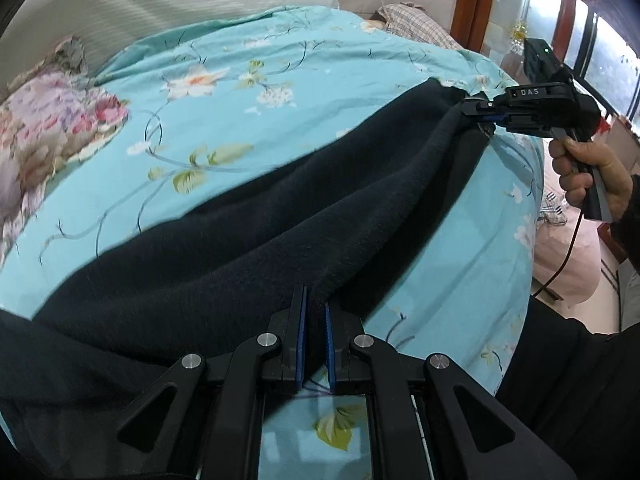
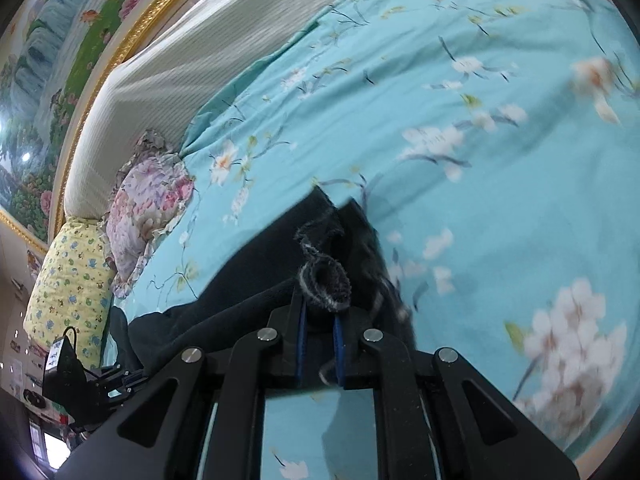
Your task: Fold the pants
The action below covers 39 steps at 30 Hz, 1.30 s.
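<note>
Pants held at both ends over the bed, fold only begun

The dark pants [image 1: 256, 240] lie stretched across the blue flowered bed [image 1: 240, 120], one long doubled band, so the legs seem already laid together. The left gripper [image 1: 316, 312] has its fingers nearly closed, pinching the near edge of the cloth. The right gripper [image 2: 320, 312] also has its fingers almost closed on the other end, where a frayed hem [image 2: 326, 280] sticks out between them. In my judgement what is left is to bring one end over the other, lay it flat and smooth it; no crosswise fold is visible yet.
</note>
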### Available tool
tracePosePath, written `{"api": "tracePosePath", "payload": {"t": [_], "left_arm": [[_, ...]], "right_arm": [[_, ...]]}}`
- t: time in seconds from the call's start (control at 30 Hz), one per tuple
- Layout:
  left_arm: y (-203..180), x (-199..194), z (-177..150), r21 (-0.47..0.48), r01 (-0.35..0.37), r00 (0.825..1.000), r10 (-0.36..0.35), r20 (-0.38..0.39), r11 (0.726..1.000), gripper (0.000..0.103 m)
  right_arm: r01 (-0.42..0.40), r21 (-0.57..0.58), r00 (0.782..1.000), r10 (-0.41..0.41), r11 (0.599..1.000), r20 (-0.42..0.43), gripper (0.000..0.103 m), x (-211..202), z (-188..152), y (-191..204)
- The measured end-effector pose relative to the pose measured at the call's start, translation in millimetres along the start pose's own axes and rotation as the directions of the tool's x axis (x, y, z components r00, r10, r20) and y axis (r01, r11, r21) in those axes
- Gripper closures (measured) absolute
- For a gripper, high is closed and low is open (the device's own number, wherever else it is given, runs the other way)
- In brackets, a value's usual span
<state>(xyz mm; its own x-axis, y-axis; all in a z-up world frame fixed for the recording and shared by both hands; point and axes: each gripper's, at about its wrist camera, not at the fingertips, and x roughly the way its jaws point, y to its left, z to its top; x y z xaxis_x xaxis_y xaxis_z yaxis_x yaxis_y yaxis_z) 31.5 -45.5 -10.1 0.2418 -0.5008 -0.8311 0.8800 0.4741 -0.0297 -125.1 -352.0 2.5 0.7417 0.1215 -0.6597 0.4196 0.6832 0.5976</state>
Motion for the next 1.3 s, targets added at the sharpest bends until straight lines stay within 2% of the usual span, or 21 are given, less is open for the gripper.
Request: {"api": "tracePosePath", "payload": {"t": [0.07,0.23,0.3,0.37,0.43,0.57,0.63,0.7,0.8,0.97,1.13,1.3], "left_arm": [[1,2,-4,-0.03,0.003,1.0,-0.003,-0.007,1.0,0.095],[2,0,-18,-0.108,0.01,1.0,-0.009,0.005,0.994,0.089],[2,-5,-22,-0.139,0.016,1.0,-0.014,0.013,0.99,0.085],[5,-11,-25,-0.179,0.022,1.0,-0.017,0.026,0.984,0.076],[8,-18,-29,-0.222,0.013,0.999,-0.005,0.035,0.975,0.062],[21,-33,-38,-0.312,0.001,0.998,0.018,0.058,0.95,0.062],[29,-42,-42,-0.363,-0.001,0.997,0.028,0.071,0.932,0.057],[39,-53,-46,-0.415,-0.031,0.994,0.073,0.085,0.909,0.05],[56,-67,-52,-0.477,-0.055,0.989,0.112,0.093,0.877,0.049],[91,-88,-63,-0.582,-0.107,0.979,0.189,0.082,0.806,0.043],[121,-100,-66,-0.659,-0.15,0.967,0.247,0.056,0.737,0.037],[146,-107,-58,-0.71,-0.197,0.958,0.285,0.006,0.676,0.036]], "right_arm": [[0.006,0.008,1.0,-0.006,1.0,0.001,0.089,0,-4,-2],[0.052,0.001,0.999,-0.052,0.999,0.009,0.074,-7,-8,1],[0.097,-0.023,0.995,-0.097,0.995,0.03,0.062,-14,-9,7],[0.137,-0.039,0.989,-0.134,0.99,0.066,0.045,-23,-10,11],[0.16,-0.052,0.982,-0.153,0.986,0.11,0.042,-34,-10,15],[0.144,-0.082,0.981,-0.131,0.986,0.145,0.042,-43,-12,28],[0.125,-0.113,0.984,-0.108,0.986,0.142,0.042,-42,-14,39],[0.105,-0.151,0.988,-0.085,0.983,0.132,0.042,-37,-19,52],[0.058,-0.208,0.994,-0.038,0.976,0.102,0.042,-25,-27,75],[-0.019,-0.282,0.999,0.029,0.959,0.033,0.042,1,-40,111],[-0.101,-0.343,0.995,0.092,0.934,-0.043,0.042,26,-52,146],[-0.172,-0.417,0.984,0.137,0.892,-0.113,0.042,45,-68,181]]}}
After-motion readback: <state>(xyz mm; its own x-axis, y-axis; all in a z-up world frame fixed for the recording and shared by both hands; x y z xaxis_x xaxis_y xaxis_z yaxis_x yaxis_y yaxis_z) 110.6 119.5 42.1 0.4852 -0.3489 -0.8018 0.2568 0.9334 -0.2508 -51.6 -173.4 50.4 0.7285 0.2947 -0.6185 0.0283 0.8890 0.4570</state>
